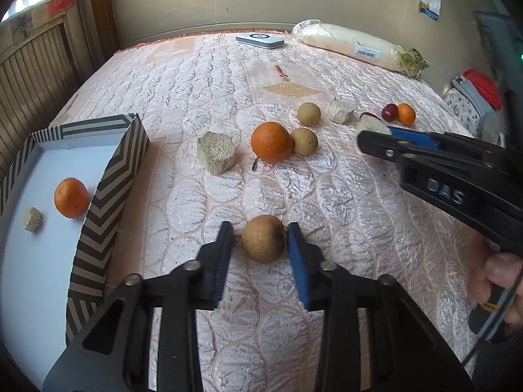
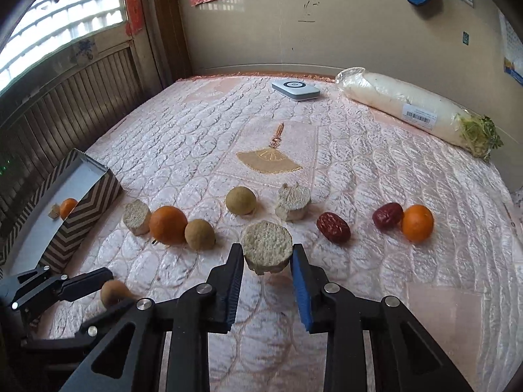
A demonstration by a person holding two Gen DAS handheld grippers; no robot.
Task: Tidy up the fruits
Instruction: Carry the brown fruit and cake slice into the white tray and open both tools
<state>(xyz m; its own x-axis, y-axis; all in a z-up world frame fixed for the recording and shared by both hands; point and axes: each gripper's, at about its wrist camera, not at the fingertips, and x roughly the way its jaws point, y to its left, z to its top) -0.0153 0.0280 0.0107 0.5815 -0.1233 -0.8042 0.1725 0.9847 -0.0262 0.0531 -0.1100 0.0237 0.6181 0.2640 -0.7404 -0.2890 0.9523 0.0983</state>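
My left gripper [image 1: 261, 239] is shut on a brown round fruit [image 1: 263, 238] just above the pink bed cover; it also shows in the right wrist view [image 2: 112, 291]. My right gripper [image 2: 267, 256] is shut on a pale cut chunk [image 2: 267, 248]. A striped box [image 1: 108, 192] at the left holds an orange [image 1: 71, 197] and a small pale chunk [image 1: 32, 223]. On the cover lie an orange [image 2: 168, 224], two brown round fruits [image 2: 199, 234] [image 2: 241, 200], two pale chunks [image 2: 136, 217] [image 2: 293, 202], two red dates [image 2: 333, 227] [image 2: 387, 215] and a small orange [image 2: 417, 222].
A wrapped white radish [image 2: 415, 109] lies at the far right of the bed. A flat white device [image 2: 295, 89] lies at the far edge near the wall. Wooden panelling and a window run along the left. Folded clothes [image 1: 474, 98] sit at the right edge.
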